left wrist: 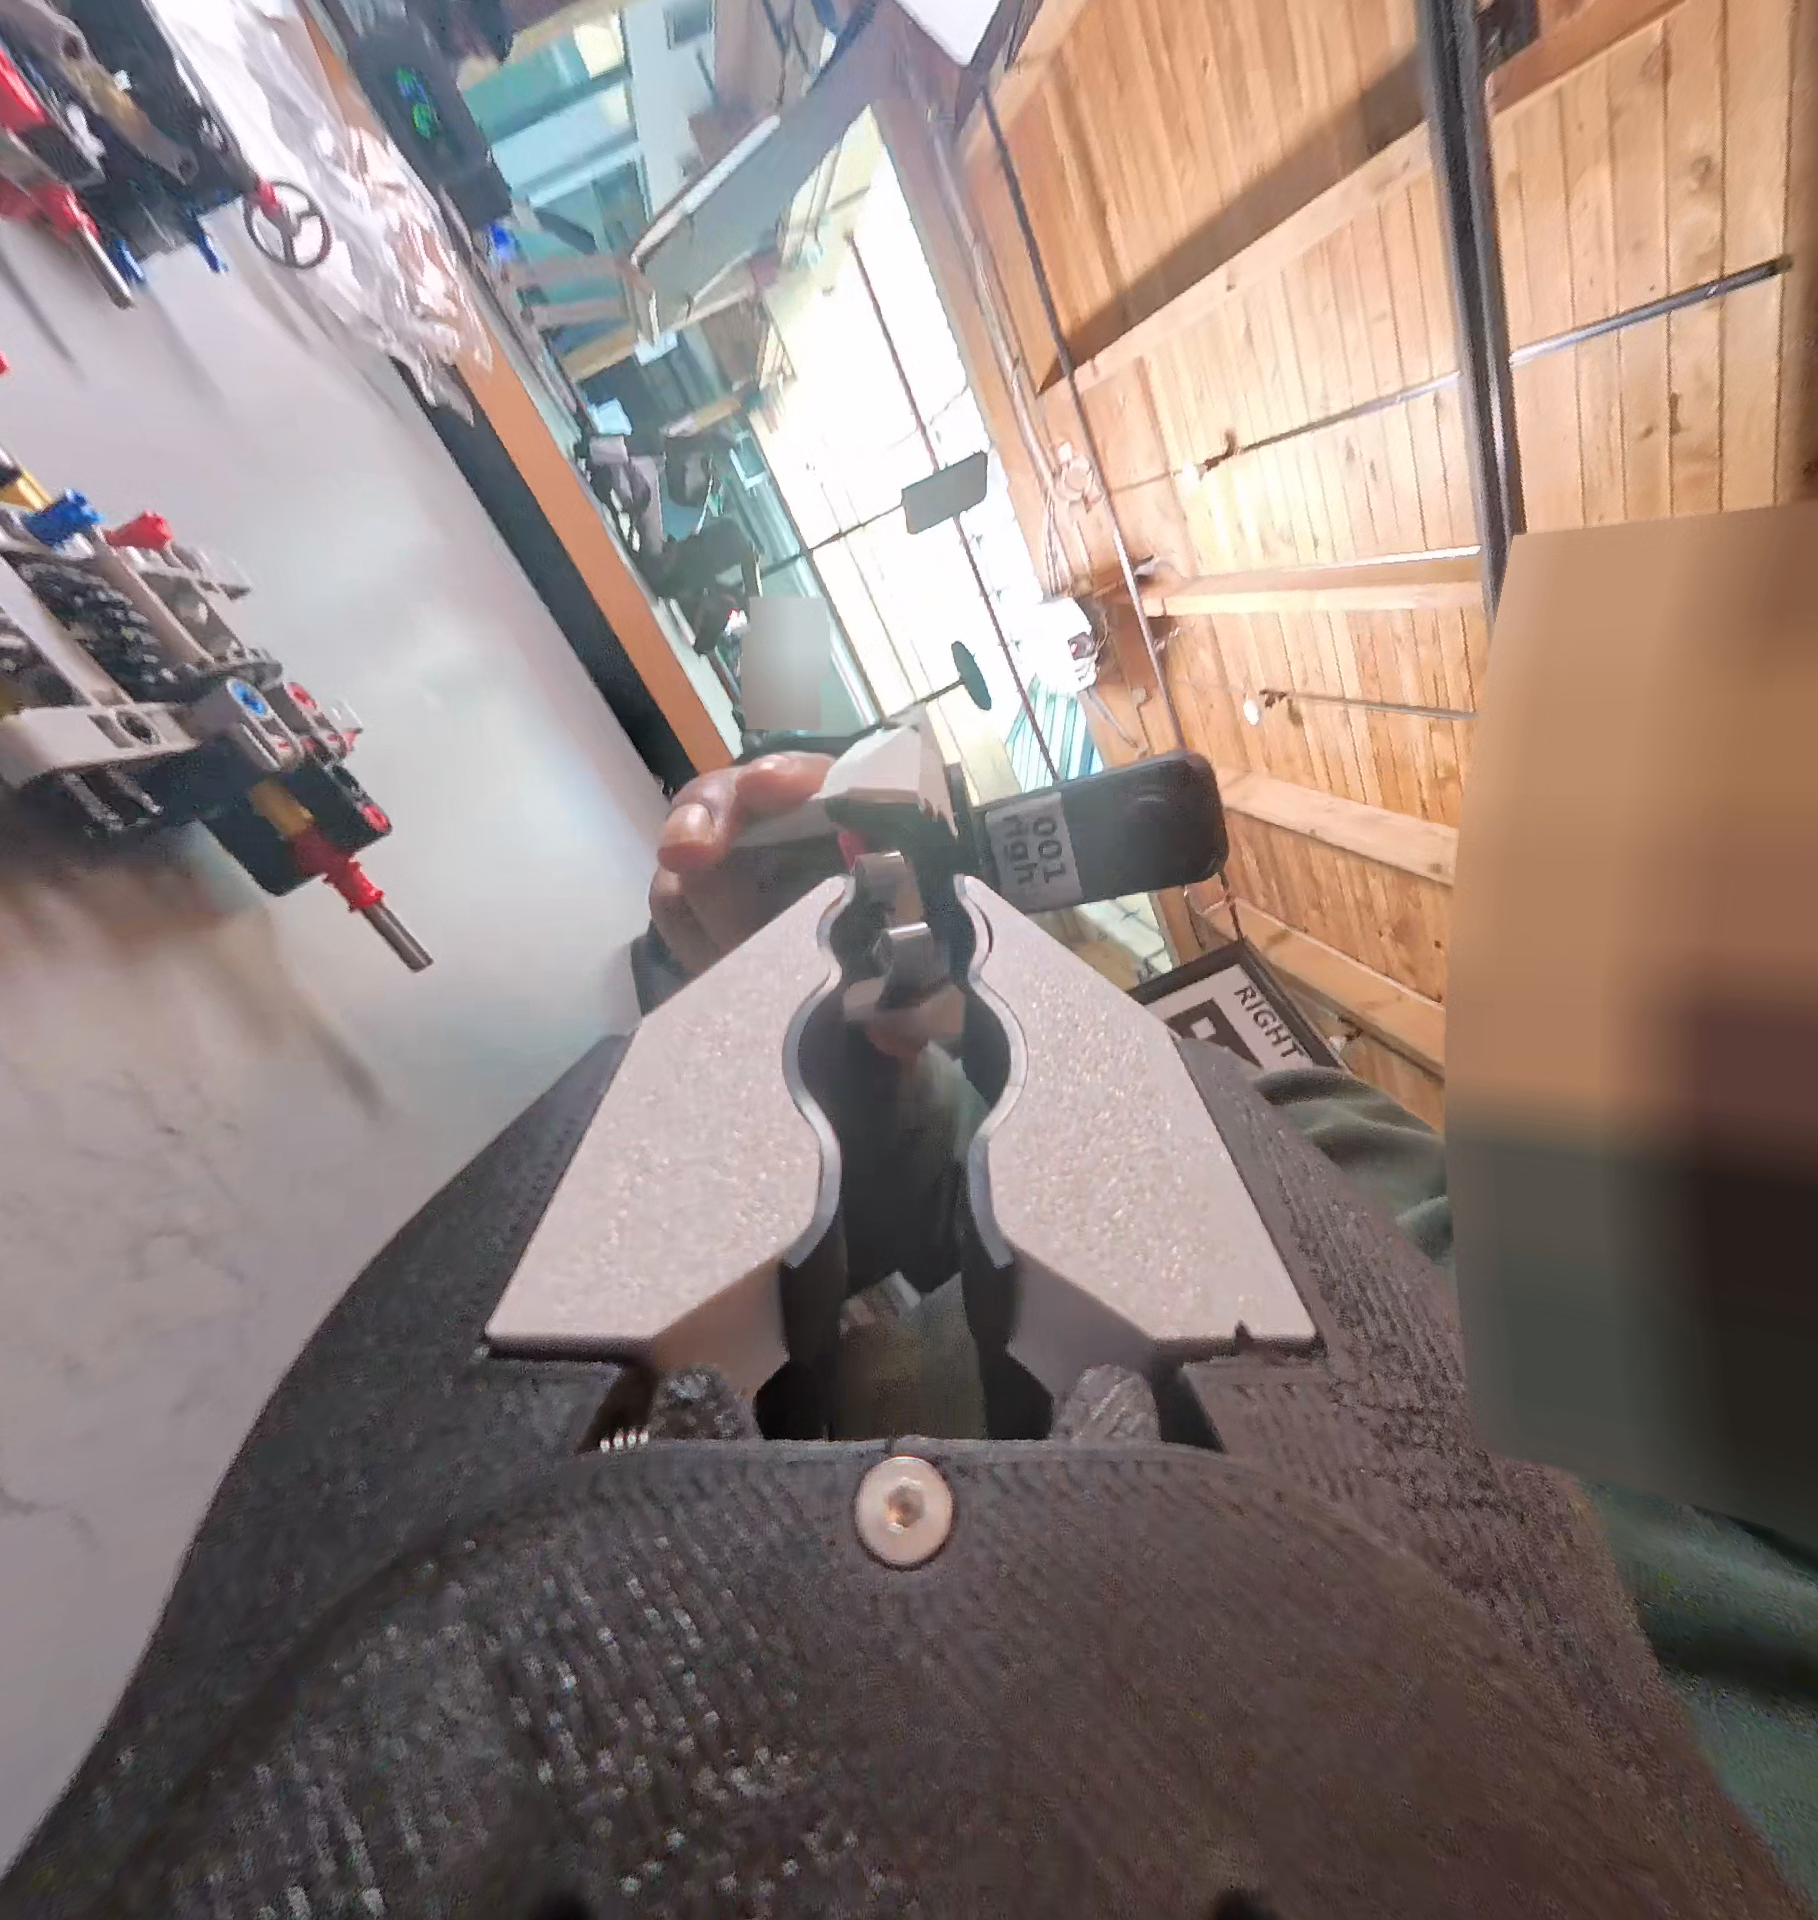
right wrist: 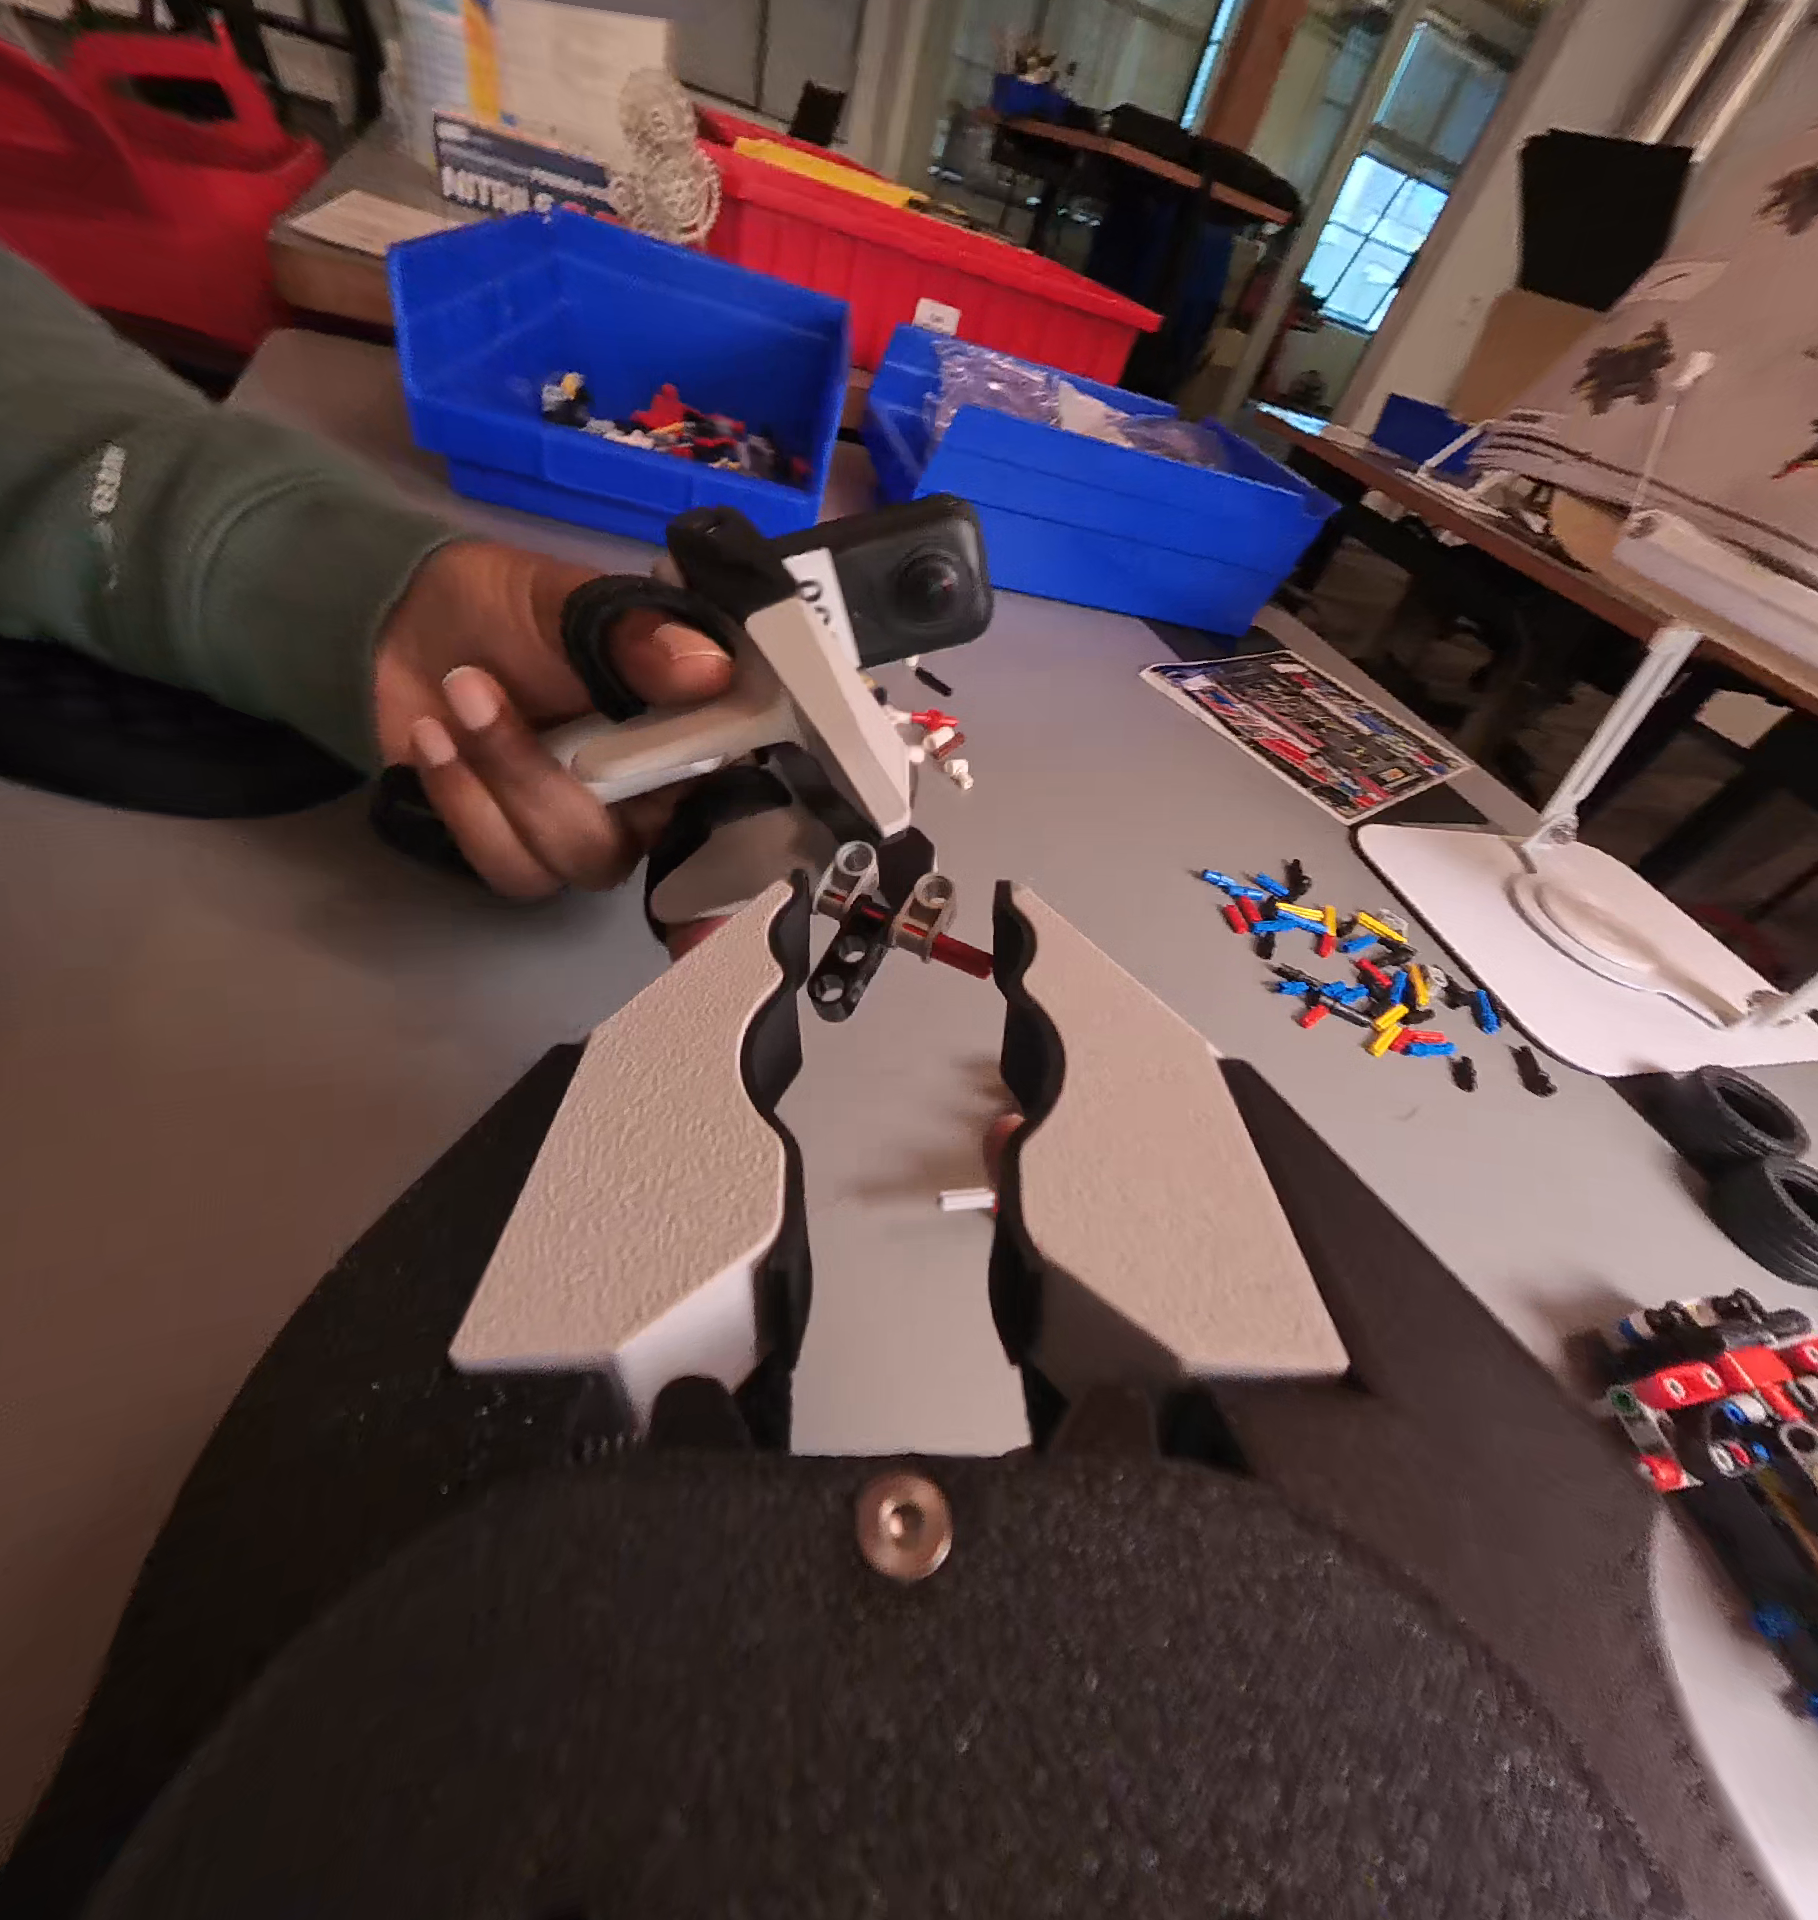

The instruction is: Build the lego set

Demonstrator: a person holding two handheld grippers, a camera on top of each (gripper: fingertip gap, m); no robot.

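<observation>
Lego subassembly is up off the grey table, in mid-air: a red axle carrying two grey connectors, with a short black beam hanging off it. In the right wrist view the axle's long axis runs roughly side to side, dipping slightly, bare red end pointing at one finger of the right gripper. The black beam hangs down and toward the other finger. Left gripper is clamped on the subassembly at its fingertips; in the right wrist view it comes in from above, held by the left hand in a green sleeve. Right gripper is spread wide, tips on either side of the subassembly; can't tell whether the red end touches the finger. Nothing sits between the tips besides the piece itself. Below on the table, in the gap between the right gripper's fingers, lies a small white pin. Further out there is a loose scatter of blue, red, yellow and black pins, then a booklet, a white stand base and two black tyres. The part-built model sits at the frame edge. Two blue bins and a red bin are at the back.
</observation>
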